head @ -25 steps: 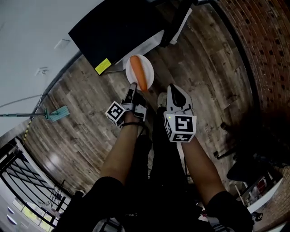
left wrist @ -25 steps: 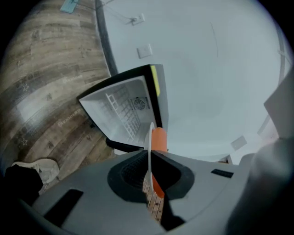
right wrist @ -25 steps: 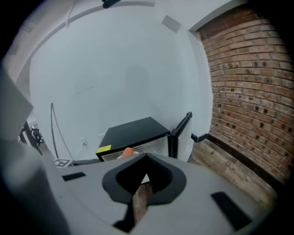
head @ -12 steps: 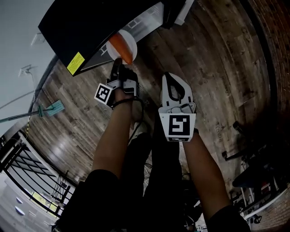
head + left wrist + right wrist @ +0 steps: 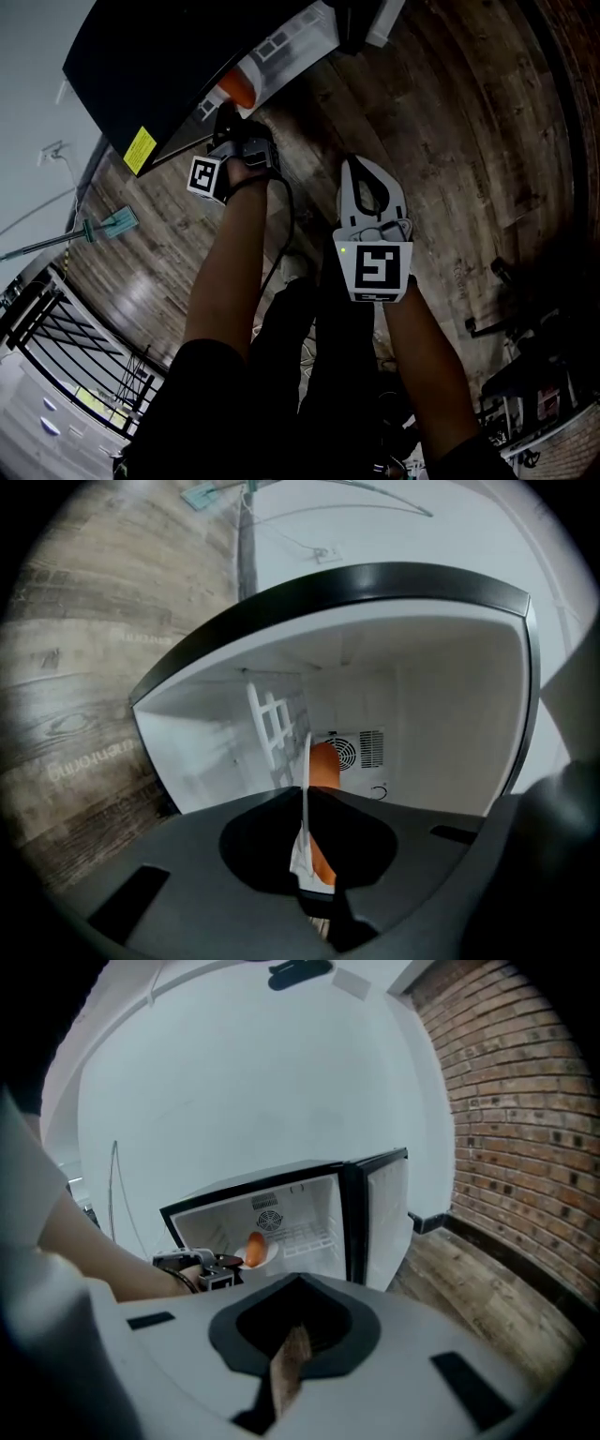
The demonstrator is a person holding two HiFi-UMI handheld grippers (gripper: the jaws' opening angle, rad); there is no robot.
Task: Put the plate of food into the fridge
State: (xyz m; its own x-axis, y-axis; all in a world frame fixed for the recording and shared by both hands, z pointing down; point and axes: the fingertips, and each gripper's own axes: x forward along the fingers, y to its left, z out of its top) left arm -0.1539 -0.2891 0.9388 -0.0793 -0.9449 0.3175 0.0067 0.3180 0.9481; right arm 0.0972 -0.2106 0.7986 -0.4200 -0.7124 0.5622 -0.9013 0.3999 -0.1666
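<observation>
Plate of food clamped by its rim between fingers of left gripper, reaching into open fridge; right gripper fingers closed, empty

left gripper: black | right gripper: white, green light | marker cubes: black-white squares | clothes: black

Plate carried off the open floor and into the fridge

A second ago the left gripper held it short of the fridge, over the boards, with the orange food in full sight in the head view. Now gripper and plate have pushed in under the black top edge, and only a sliver of orange shows there.
</observation>
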